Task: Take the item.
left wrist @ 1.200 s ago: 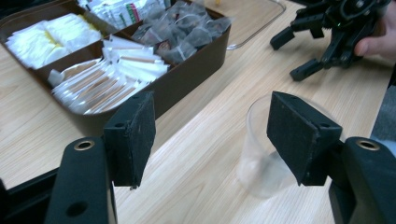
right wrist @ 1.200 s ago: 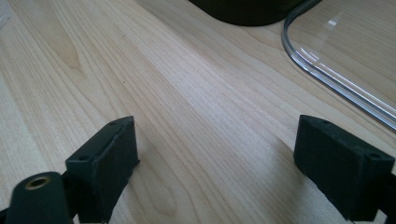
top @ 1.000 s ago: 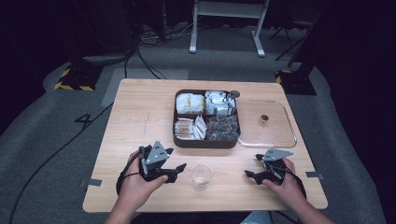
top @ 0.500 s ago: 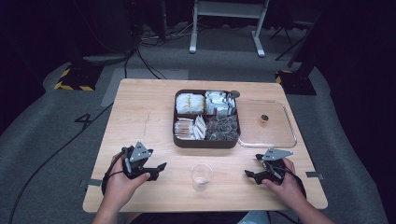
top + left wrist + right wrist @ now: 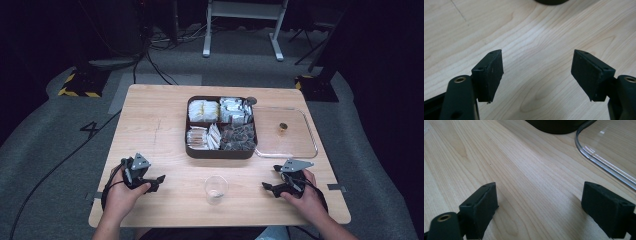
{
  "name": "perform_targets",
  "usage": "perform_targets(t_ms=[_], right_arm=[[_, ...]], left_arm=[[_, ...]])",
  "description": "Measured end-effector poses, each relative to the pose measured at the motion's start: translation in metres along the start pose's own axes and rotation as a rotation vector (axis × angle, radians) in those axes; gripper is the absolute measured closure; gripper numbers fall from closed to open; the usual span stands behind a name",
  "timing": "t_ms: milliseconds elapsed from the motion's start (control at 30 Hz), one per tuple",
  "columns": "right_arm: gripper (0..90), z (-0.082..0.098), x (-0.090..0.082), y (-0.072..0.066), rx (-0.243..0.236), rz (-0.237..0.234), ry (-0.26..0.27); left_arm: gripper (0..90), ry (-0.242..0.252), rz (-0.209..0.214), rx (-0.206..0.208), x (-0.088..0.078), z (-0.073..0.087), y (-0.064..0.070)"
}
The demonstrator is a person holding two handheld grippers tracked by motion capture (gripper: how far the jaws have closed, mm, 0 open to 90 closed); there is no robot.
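Pale wooden table (image 5: 150,125), bare grain under both tools. Dark square four-compartment box (image 5: 221,150) of wrapped snacks at centre; clear plastic lid (image 5: 305,147) just right of it. Small clear plastic cup (image 5: 215,188) upright near front edge, between hands, touching neither. Left gripper (image 5: 159,179) and right gripper (image 5: 266,187) low over wood, jaws spread, empty, both pointing inward at cup. Likely best: approach level, close gently on thin wall.

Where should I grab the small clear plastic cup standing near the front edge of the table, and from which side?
Take the small clear plastic cup by its wall just under the rim, coming in level from a side. It stands upright and open-topped on the wooden table, apart from the dark compartment tray. Both the left tongs and right tongs are open; either could probably reach.
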State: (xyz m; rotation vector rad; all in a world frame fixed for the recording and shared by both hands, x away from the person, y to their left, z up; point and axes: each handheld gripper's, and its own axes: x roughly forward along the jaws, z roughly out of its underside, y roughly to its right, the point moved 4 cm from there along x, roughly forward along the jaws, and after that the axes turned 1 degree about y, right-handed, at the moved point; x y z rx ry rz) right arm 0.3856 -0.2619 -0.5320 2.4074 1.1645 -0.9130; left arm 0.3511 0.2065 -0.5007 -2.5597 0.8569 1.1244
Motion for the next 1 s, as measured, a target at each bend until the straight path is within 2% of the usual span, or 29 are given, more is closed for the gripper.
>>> perform_targets(t_ms=[33,267,367,433,567,633,667,700,867,1000], right_arm=[[13.6,0.000,0.000,0.000,0.000,0.000,0.000],[13.7,0.000,0.000,0.000,-0.001,0.000,0.000],[13.7,0.000,0.000,0.000,-0.001,-0.001,0.000],[13.7,0.000,-0.001,0.000,0.000,-0.002,-0.001],[13.7,0.001,-0.001,-0.001,0.001,-0.003,-0.001],[13.7,0.001,-0.001,-0.001,0.002,-0.003,-0.001],[13.7,0.001,-0.001,-0.001,0.002,-0.003,-0.001],[13.7,0.001,-0.001,-0.001,0.001,-0.003,-0.001],[13.7,0.001,-0.001,-0.001,0.001,-0.003,-0.002],[13.7,0.001,-0.001,-0.001,0.001,-0.003,-0.002]], left_arm=[[25.3,-0.008,0.005,-0.014,0.002,0.002,-0.001],[23.2,-0.038,-0.001,-0.027,0.009,0.009,-0.008],[21.6,-0.063,-0.008,-0.021,0.015,0.015,-0.012],[20.7,-0.091,-0.021,0.008,0.017,0.017,-0.015],[15.3,-0.071,-0.019,-0.006,0.019,0.018,-0.016],[11.9,-0.041,-0.017,-0.002,0.022,0.019,-0.017],[8.9,-0.005,-0.014,0.006,0.026,0.021,-0.018],[4.2,-0.004,-0.019,0.015,0.027,0.020,-0.018],[3.4,-0.003,-0.022,0.013,0.027,0.021,-0.018],[2.2,-0.005,-0.035,-0.009,0.027,0.021,-0.017]])
